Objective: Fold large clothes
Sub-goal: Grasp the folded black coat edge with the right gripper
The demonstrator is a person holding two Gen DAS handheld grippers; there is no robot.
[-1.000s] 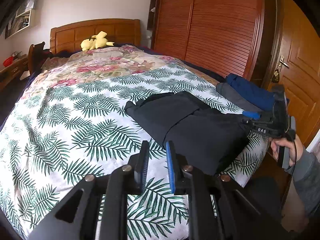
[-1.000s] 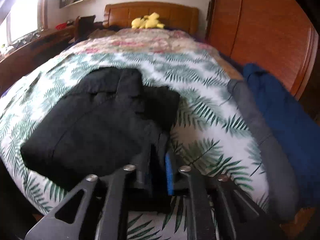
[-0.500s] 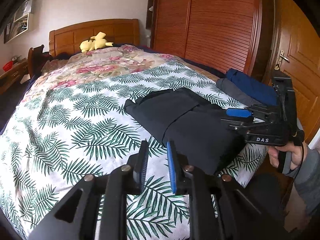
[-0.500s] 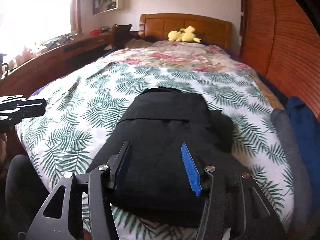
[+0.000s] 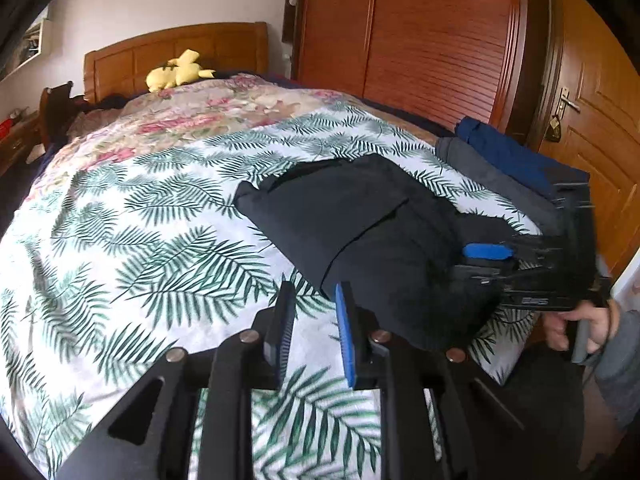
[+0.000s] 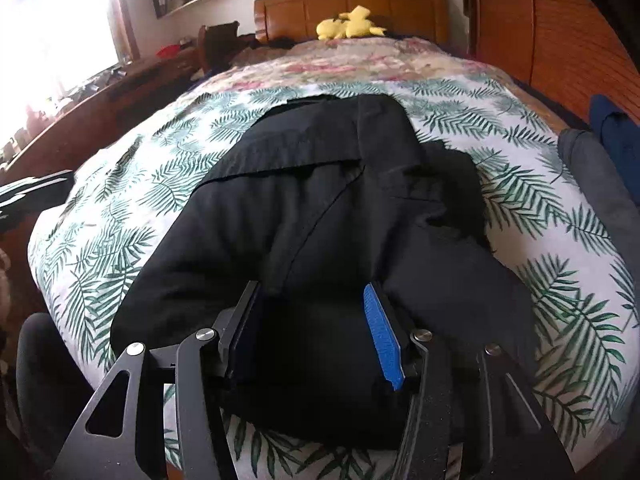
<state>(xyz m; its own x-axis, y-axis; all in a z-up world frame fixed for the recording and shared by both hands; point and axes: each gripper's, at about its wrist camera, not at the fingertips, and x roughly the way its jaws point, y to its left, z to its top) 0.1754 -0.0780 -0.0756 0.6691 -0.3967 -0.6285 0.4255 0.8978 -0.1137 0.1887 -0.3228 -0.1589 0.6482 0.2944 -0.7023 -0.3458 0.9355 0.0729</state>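
Observation:
A black garment [image 5: 360, 220] lies folded in a thick bundle on the palm-leaf bedspread [image 5: 140, 240], near the bed's foot. My left gripper [image 5: 313, 292] hovers over the bedspread just left of the bundle's near corner. Its jaws stand a narrow gap apart with nothing between them. My right gripper [image 6: 312, 312] straddles the near fold of the black garment [image 6: 320, 200]. Its jaws have been opening; fabric bulges between the pads, and no clamping shows. The left wrist view shows the right gripper [image 5: 476, 260] at the bundle's right end, held by a hand [image 5: 580, 328].
A grey folded garment [image 5: 492, 176] and a blue one [image 5: 512, 152] lie along the bed's right edge. A yellow plush toy [image 5: 176, 74] sits by the headboard. A wooden wardrobe [image 5: 420, 40] and a door [image 5: 592, 120] stand to the right, a desk [image 6: 120, 88] to the left.
The right gripper let go of the garment's edge, spread its jaws wide and came down over the near fold. The left gripper sank toward the bundle's near corner.

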